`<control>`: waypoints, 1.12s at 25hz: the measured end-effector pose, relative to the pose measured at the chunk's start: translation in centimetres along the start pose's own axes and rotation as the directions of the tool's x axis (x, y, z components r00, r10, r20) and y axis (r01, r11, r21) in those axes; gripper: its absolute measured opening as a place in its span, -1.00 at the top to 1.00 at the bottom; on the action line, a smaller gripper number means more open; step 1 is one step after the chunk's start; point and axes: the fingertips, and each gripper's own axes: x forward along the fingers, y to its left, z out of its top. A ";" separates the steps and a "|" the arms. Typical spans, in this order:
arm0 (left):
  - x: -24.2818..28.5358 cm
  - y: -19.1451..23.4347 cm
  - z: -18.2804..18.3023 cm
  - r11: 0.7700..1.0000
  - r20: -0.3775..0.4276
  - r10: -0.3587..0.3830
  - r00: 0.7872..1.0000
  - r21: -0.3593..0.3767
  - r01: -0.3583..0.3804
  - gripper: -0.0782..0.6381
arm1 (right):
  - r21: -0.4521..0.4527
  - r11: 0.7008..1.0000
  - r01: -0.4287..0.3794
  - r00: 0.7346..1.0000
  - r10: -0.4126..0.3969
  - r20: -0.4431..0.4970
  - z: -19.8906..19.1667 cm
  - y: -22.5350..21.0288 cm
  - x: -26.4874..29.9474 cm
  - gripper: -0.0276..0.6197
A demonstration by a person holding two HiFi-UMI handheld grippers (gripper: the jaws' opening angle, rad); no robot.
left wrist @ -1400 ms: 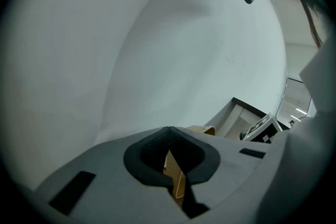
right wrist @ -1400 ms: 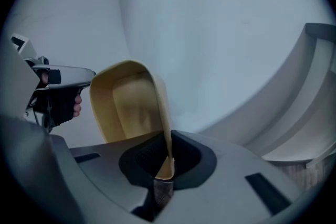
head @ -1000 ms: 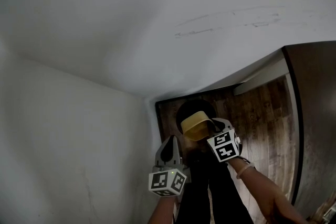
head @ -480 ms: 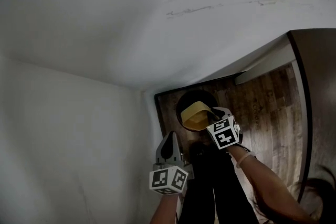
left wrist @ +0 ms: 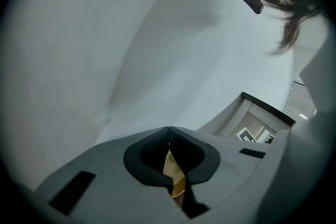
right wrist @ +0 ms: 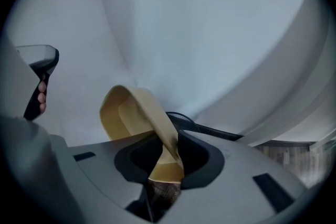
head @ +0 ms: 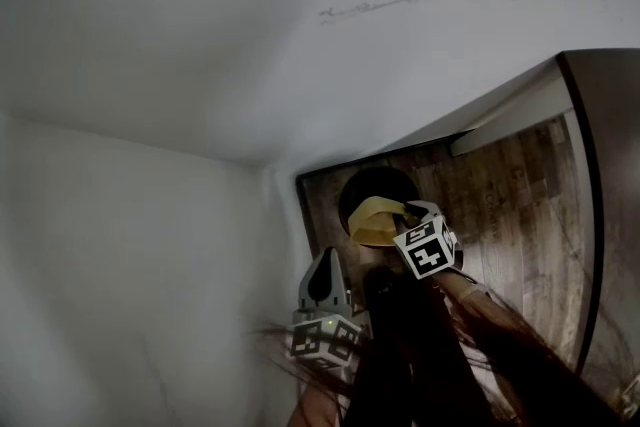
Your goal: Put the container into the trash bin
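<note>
Head view and both gripper views, corner of a room with white walls (head: 250,45) and a wooden floor (head: 500,185). The right gripper (right wrist: 167,132) points steeply down, and its jaws are opening. The yellow container (right wrist: 131,113) has one thin side wall between the two pads, which stand apart lower down, where the floor shows through the gap. The grip is being let go rather than clamped. The rest of the container juts forward and to the left of the jaw tips, its hollow side turned towards the camera.

In the head view the container hangs directly over the round, dark mouth of the trash bin (head: 372,183), which stands on the floor in the corner against the wall. Whether the container touches the bin's rim cannot be told.

The left gripper (left wrist: 169,131) is held lower in the head view and to the left of the right one, apart from the bin. Its jaw tips meet and hold nothing. A sliver of the yellow container shows beyond them through the slot below the tips.
</note>
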 end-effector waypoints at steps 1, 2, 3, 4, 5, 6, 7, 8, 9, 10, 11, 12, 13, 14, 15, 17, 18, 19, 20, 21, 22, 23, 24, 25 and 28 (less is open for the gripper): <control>0.1 0.0 0.1 1.000 0.001 -0.001 1.000 0.002 0.001 0.73 | 0.001 1.000 -0.003 1.000 0.003 -0.005 -0.1 0.1 0.1 0.61; 0.2 0.1 0.1 1.000 0.002 -0.004 1.000 0.005 0.004 0.73 | 0.000 1.000 -0.005 1.000 0.005 -0.009 -0.2 0.1 0.2 0.58; 0.3 0.1 0.0 1.000 0.003 -0.008 1.000 0.010 0.007 0.73 | -0.003 1.000 -0.008 1.000 0.008 -0.012 -0.3 0.1 0.3 0.55; 0.3 0.2 0.0 1.000 0.004 -0.010 1.000 0.014 0.010 0.73 | -0.006 1.000 -0.010 1.000 0.010 -0.015 -0.3 0.1 0.4 0.53; 0.4 0.2 0.1 1.000 0.002 -0.008 1.000 0.013 0.008 0.73 | -0.007 1.000 -0.012 1.000 0.012 -0.017 -0.3 0.1 0.5 0.51; 0.5 0.2 0.2 1.000 0.001 -0.007 1.000 0.011 0.007 0.73 | -0.004 1.000 -0.014 1.000 0.014 -0.020 -0.4 0.2 0.5 0.50; 0.6 0.2 0.2 1.000 0.000 -0.007 1.000 0.010 0.007 0.73 | 0.001 1.000 -0.016 1.000 0.016 -0.022 -0.5 0.2 0.6 0.47; 0.6 0.2 0.2 1.000 0.000 -0.009 1.000 0.012 0.009 0.73 | 0.003 1.000 -0.018 1.000 0.018 -0.022 -0.5 0.2 0.6 0.45; 0.7 0.2 0.2 1.000 0.000 -0.011 1.000 0.013 0.011 0.73 | 0.000 1.000 -0.019 1.000 0.019 -0.019 -0.4 0.3 0.6 0.45; 0.8 0.2 0.3 1.000 -0.001 -0.011 1.000 0.015 0.011 0.73 | -0.006 1.000 -0.019 1.000 0.019 -0.015 -0.3 0.2 0.6 0.45; 0.8 0.2 0.3 1.000 -0.002 -0.010 1.000 0.016 0.010 0.73 | -0.011 1.000 -0.019 1.000 0.019 -0.011 -0.1 0.2 0.6 0.45; 0.9 0.2 0.4 1.000 -0.002 -0.011 1.000 0.017 0.011 0.73 | -0.013 1.000 -0.020 1.000 0.019 -0.006 0.0 0.2 0.5 0.44; 0.9 0.2 0.4 1.000 0.000 -0.014 1.000 0.019 0.014 0.73 | -0.014 1.000 -0.020 1.000 0.020 -0.002 0.1 0.2 0.4 0.44; 1.0 0.1 0.5 1.000 0.001 -0.016 1.000 0.021 0.016 0.73 | -0.013 1.000 -0.020 1.000 0.020 0.001 0.2 0.2 0.3 0.44; 1.0 0.0 0.6 1.000 0.002 -0.018 1.000 0.024 0.018 0.73 | -0.012 1.000 -0.020 1.000 0.020 0.003 0.3 0.3 0.2 0.44; 1.0 -0.2 0.8 0.999 0.003 -0.024 1.000 0.029 0.023 0.73 | -0.006 1.000 -0.021 1.000 0.021 0.004 0.4 0.4 -0.1 0.44; 1.1 -0.3 0.8 0.999 0.003 -0.029 1.000 0.033 0.029 0.73 | -0.004 1.000 -0.022 1.000 0.023 0.005 0.5 0.5 -0.3 0.44; 1.1 -0.4 0.8 0.999 0.003 -0.033 0.999 0.037 0.033 0.73 | -0.003 1.000 -0.025 1.000 0.025 0.007 0.6 0.5 -0.5 0.44; 1.1 -0.5 0.9 0.999 0.003 -0.034 0.999 0.041 0.034 0.73 | -0.002 1.000 -0.027 1.000 0.027 0.009 0.7 0.6 -0.7 0.44; 1.1 -0.6 1.1 0.998 0.006 -0.035 0.999 0.043 0.035 0.73 | 0.000 1.000 -0.029 1.000 0.029 0.012 0.8 0.7 -0.9 0.44; 1.1 -0.7 1.2 0.998 0.010 -0.037 0.999 0.044 0.037 0.73 | 0.000 1.000 -0.031 0.999 0.031 0.014 0.9 0.8 -1.2 0.44; 1.1 -0.8 1.4 0.998 0.012 -0.042 0.999 0.046 0.041 0.73 | -0.001 1.000 -0.031 0.999 0.031 0.018 1.1 0.8 -1.4 0.44; 1.1 -1.0 1.6 0.998 0.009 -0.046 0.999 0.048 0.045 0.73 | -0.002 0.999 -0.032 0.999 0.032 0.021 1.3 0.8 -1.6 0.44; 1.1 -1.3 2.0 0.998 0.006 -0.047 0.999 0.053 0.046 0.73 | -0.003 0.999 -0.033 0.999 0.033 0.025 1.5 0.9 -1.8 0.44; 1.0 -1.6 2.8 0.996 0.012 -0.048 0.999 0.076 0.047 0.73 | -0.015 0.999 -0.035 0.999 0.036 0.033 2.2 1.0 -2.8 0.44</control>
